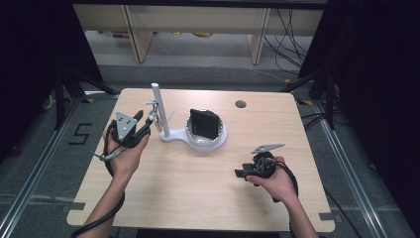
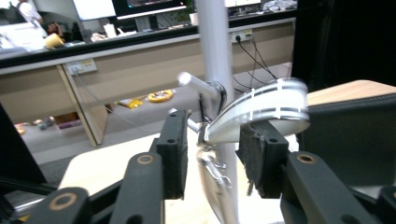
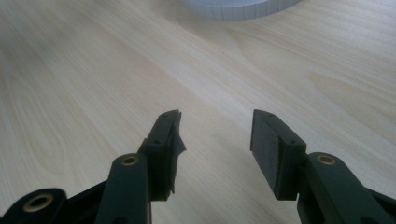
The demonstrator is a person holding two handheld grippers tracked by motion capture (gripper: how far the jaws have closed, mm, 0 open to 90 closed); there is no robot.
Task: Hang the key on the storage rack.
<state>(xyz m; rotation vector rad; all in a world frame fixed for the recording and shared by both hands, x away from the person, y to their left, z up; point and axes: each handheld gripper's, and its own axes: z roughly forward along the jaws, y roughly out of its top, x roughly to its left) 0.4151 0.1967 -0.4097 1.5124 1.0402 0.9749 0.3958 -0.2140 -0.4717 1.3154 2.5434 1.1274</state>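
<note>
A white stand with an upright pole (image 1: 159, 109) and a round base (image 1: 221, 139) sits at the table's far middle. A black device (image 1: 204, 124) rests in the base's ring. My left gripper (image 1: 148, 123) is at the pole's left side, by a small metal clamp on it. In the left gripper view the pole (image 2: 215, 42), a silver lever knob (image 2: 196, 83) and shiny clamp parts stand between the parted jaws of the left gripper (image 2: 212, 140), with the pads apart from them. The right gripper (image 1: 239, 173) lies low over the table's near right, open and empty (image 3: 215, 126).
The light wood table (image 1: 198, 193) has a round cable hole (image 1: 240, 104) at its far edge. The white base rim (image 3: 238, 7) lies well ahead of the right jaws. Black curtains flank the table; wooden shelving stands beyond it.
</note>
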